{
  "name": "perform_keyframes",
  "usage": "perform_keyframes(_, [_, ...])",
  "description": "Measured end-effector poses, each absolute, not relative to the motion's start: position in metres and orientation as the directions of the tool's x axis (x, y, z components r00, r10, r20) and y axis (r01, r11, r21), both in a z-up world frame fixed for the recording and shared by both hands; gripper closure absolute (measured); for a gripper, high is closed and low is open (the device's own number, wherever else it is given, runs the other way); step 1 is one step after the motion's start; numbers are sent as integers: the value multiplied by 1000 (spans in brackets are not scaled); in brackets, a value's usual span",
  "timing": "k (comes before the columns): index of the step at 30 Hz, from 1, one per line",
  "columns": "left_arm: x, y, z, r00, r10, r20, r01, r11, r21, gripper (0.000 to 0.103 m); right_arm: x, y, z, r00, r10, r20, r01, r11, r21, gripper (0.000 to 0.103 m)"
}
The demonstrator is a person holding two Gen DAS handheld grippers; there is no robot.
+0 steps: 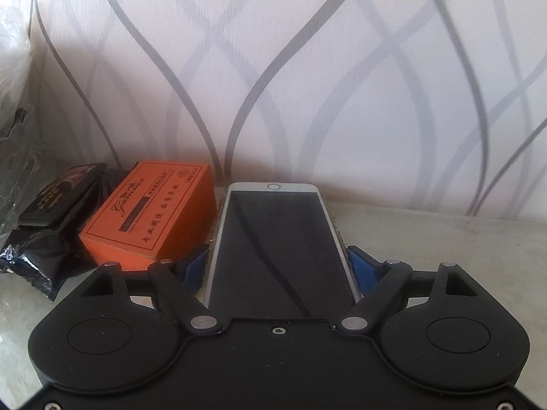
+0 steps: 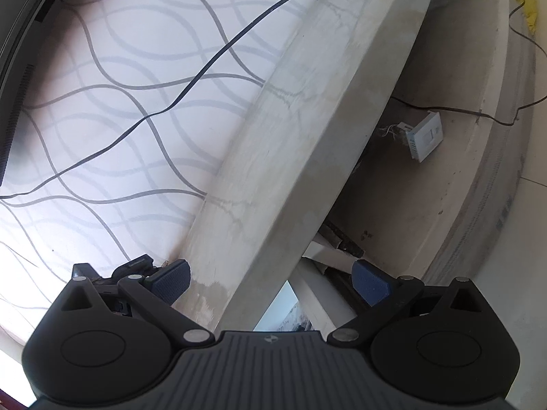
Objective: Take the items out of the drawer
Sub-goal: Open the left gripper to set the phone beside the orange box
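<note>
In the left wrist view a white phone [image 1: 280, 239] with a dark screen lies lengthwise between the blue pads [image 1: 362, 268] of my left gripper [image 1: 278, 264], which is shut on its long edges. The phone's far end reaches the wall, low over the pale marble top [image 1: 444, 239]. An orange box [image 1: 150, 215] with printed lettering sits just left of the phone on that top. In the right wrist view my right gripper [image 2: 270, 282] stands open with nothing between its pads [image 2: 371, 283], over the front edge of the marble slab [image 2: 307, 119].
Black wrapped packets [image 1: 58, 212] lie left of the orange box, with clear plastic [image 1: 13, 68] beyond. Patterned wallpaper backs the top. A black cable [image 2: 205, 68] hangs across the wall. A loose white socket plate [image 2: 425, 136] hangs under the slab. A dark screen's edge [image 2: 13, 68] is at far left.
</note>
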State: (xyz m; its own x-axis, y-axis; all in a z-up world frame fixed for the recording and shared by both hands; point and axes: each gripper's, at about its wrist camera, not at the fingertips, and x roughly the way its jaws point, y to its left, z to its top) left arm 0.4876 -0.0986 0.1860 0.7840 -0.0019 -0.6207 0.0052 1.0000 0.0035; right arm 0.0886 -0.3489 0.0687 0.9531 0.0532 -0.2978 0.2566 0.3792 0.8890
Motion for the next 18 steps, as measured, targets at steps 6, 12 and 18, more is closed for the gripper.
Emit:
perform_keyframes(6, [493,-96,185,795,15,-606,6,999,33,21,100,-340,78,943,111,-314,228,471,852,0])
perform_keyframes(12, [482,-104,206,848,-15,-530,56,997,61,26,114,-324,89,917,210,-340,162,583,796,0])
perform_keyframes(18, [449,-98,232,844,-126,-522,147,989,-3,23,125,-304,99,875,319,-365,46,695,717,0])
